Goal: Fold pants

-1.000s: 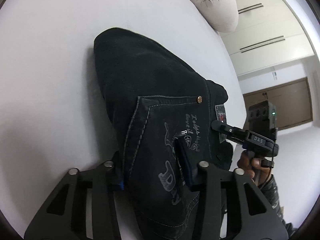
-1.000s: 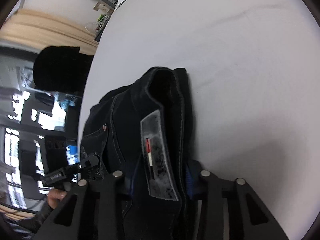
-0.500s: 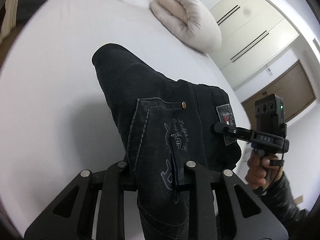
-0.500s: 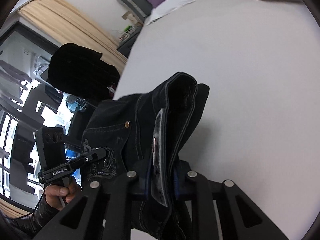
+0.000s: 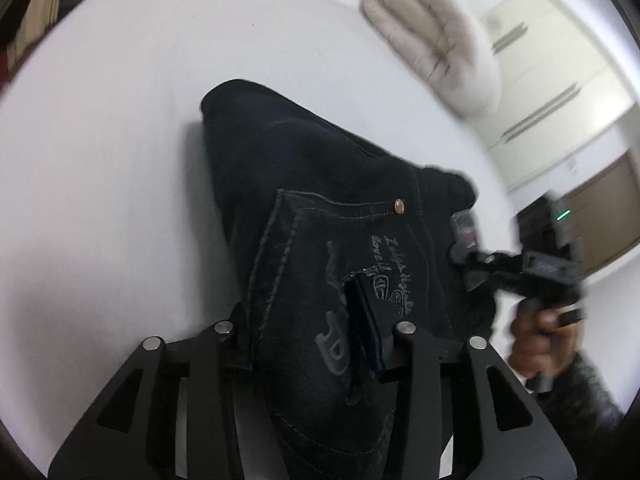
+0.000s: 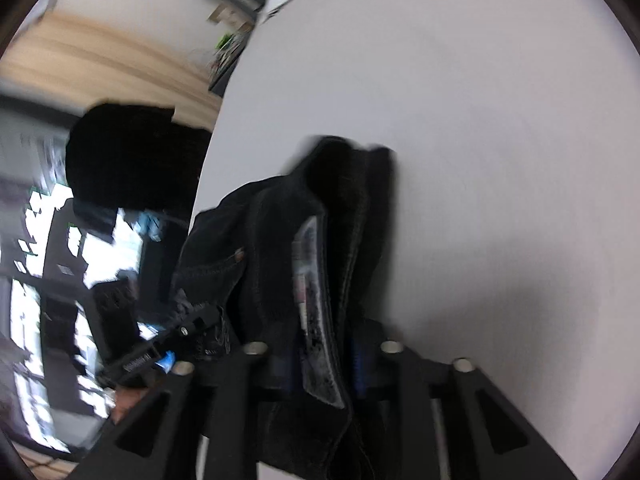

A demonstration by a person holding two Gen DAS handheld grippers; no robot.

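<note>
Progress: the pants are already down to a compact, several-layer bundle, back pocket and its embroidery facing up. No loose legs show in either view, so I judge the main folds done. What seems left is laying the bundle flat on the white bed surface, letting go, and perhaps squaring the edges. The part of the bundle nearest the camera is hidden under the gripper frames, so I cannot confirm how neat the lower layers are.

Left gripper: the waistband end of the bundle passes straight between its jaws, the pocket panel filling the gap. The jaws have just been opening, with denim between them. The pads look to be against the cloth on both sides, so I read it as a loosened grip on the pants, not a release. From this gripper the bundle runs forward and slightly left, its far corner resting on the bed.

Right gripper: a thick fold of waistband carrying the grey label patch stands between its jaws (frame badly motion-blurred). These jaws have also just been opening, and the cloth appears pinched. The bundle rises ahead of this gripper as an upright ridge, bare bed to the right.

A beige cushion lies well beyond the pants.
</note>
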